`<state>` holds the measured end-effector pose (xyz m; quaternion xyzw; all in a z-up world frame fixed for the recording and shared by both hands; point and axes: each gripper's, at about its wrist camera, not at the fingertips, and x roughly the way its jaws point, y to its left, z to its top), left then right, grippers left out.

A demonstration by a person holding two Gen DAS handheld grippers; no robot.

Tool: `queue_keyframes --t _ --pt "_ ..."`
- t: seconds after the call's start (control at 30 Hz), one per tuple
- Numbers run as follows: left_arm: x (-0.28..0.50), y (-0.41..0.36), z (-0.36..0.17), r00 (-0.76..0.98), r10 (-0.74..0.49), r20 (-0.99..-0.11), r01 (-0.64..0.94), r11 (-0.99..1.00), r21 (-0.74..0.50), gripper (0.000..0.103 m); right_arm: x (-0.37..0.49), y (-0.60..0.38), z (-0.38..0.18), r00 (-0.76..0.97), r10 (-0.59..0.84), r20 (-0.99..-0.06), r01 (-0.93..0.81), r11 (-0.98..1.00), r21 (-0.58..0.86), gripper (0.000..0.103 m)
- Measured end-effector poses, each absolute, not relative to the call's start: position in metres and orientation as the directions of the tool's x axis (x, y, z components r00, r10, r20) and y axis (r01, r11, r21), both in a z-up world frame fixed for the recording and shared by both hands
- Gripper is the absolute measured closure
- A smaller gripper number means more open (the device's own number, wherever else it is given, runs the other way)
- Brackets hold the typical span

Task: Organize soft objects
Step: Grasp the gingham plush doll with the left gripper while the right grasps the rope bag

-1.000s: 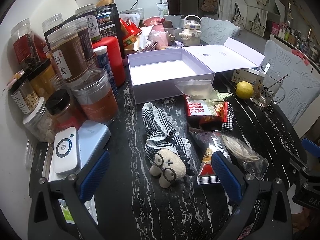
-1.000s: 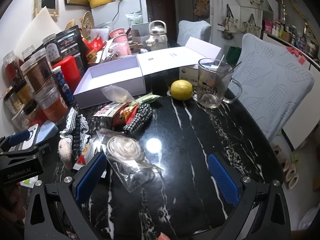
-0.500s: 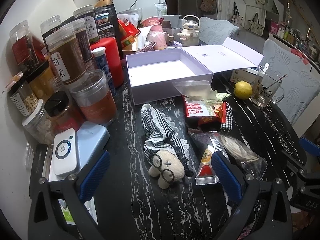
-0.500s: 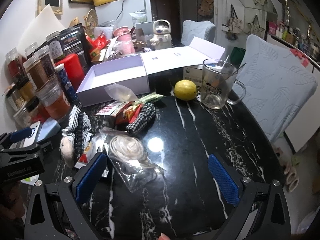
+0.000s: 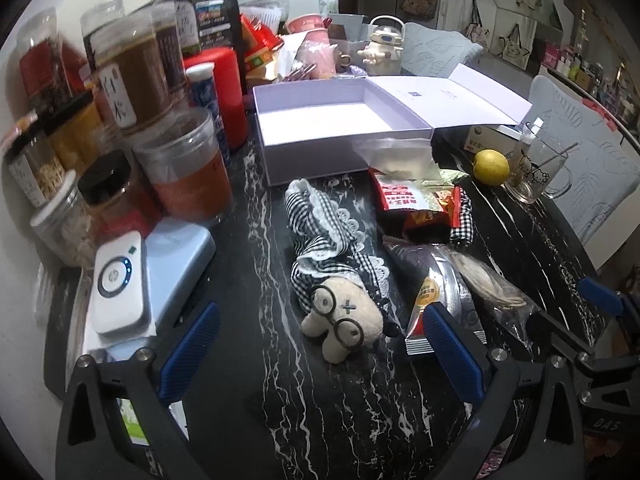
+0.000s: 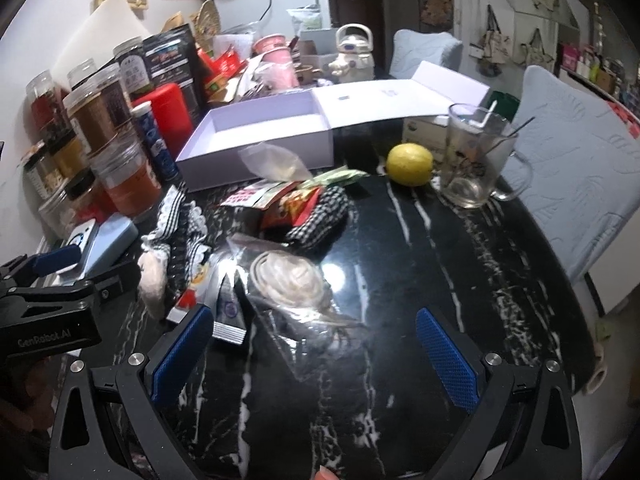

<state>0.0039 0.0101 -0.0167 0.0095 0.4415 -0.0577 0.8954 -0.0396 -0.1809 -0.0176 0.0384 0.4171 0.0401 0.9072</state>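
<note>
So the lemon [image 6: 409, 164] is sitting on the black marble table [image 6: 460, 280], and everything else is kinda crowding around it. A glass mug [image 6: 474, 156] with a spoon in it is standing just right of the lemon, and a small carton [image 6: 422, 130] is lying right behind it. Way off to the lemon's left, a bunch of clear jars [image 5: 132, 76] are stacking up against the wall, with a red canister [image 5: 226, 96] and a blue tube [image 5: 206, 104] standing beside them. A white teapot [image 6: 352, 54] is sitting well behind the lemon, far back in the clutter.
</note>
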Motion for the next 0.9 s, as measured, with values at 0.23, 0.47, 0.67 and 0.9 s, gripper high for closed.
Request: queue_keyframes --t 0.23,0.47,0.67,0.9 --pt "0.013 0.018 -0.026 0.578 -0.093 -0.81 0.08 0.995 -0.057 0.0 -0.025 -0.179 -0.033 0.637 0.08 -0.767 -0.052 0.997 0.061 0.003" --pt "0.035 0.02 -0.041 0.521 -0.149 -0.841 0.08 0.989 -0.125 0.0 -0.004 -0.181 -0.056 0.558 0.116 -0.822 -0.073 0.993 0.09 0.006" --pt "0.058 0.016 -0.055 0.479 -0.15 -0.865 0.084 0.989 -0.125 0.0 0.015 -0.176 -0.067 0.53 0.12 -0.839 -0.09 0.992 0.086 0.017" --pt "0.082 0.015 -0.071 0.428 -0.15 -0.891 0.09 0.988 -0.124 0.0 0.032 -0.173 -0.082 0.475 0.144 -0.868 -0.107 0.989 0.106 0.03"
